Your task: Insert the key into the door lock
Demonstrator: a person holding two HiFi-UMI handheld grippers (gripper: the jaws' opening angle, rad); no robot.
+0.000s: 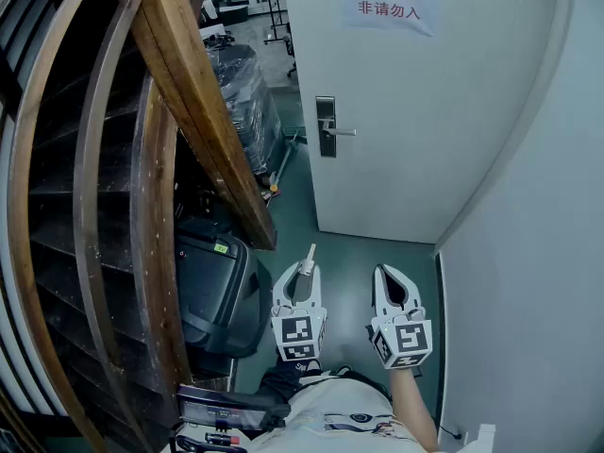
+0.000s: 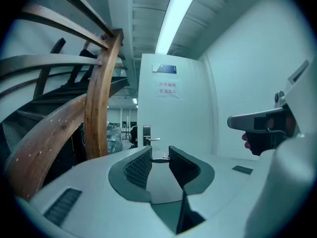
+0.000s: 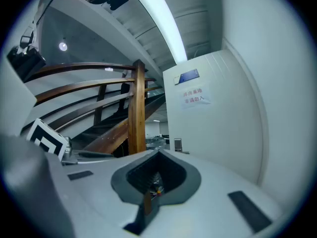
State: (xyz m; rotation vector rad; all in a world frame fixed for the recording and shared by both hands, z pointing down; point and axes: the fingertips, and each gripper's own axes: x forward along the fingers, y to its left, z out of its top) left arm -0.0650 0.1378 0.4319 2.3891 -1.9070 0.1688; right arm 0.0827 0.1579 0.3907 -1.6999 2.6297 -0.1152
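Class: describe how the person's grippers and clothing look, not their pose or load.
The left gripper and right gripper have white tapering shells with dark textured pads. Each carries a cube with black-and-white square markers. The person wears a pale printed T-shirt.

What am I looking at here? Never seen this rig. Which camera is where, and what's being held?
There is no robot. A person holds a hand-held gripper in each hand. The head view comes from a camera on the person's head, looking down at both. The two gripper views come from cameras riding on the grippers, looking along their jaws. The left hand-held gripper pinches a key at its tips. The right hand-held gripper is shut and empty. Ahead is a white door with a lock plate; the key has not reached it yet. Wooden stairs stand to the left.
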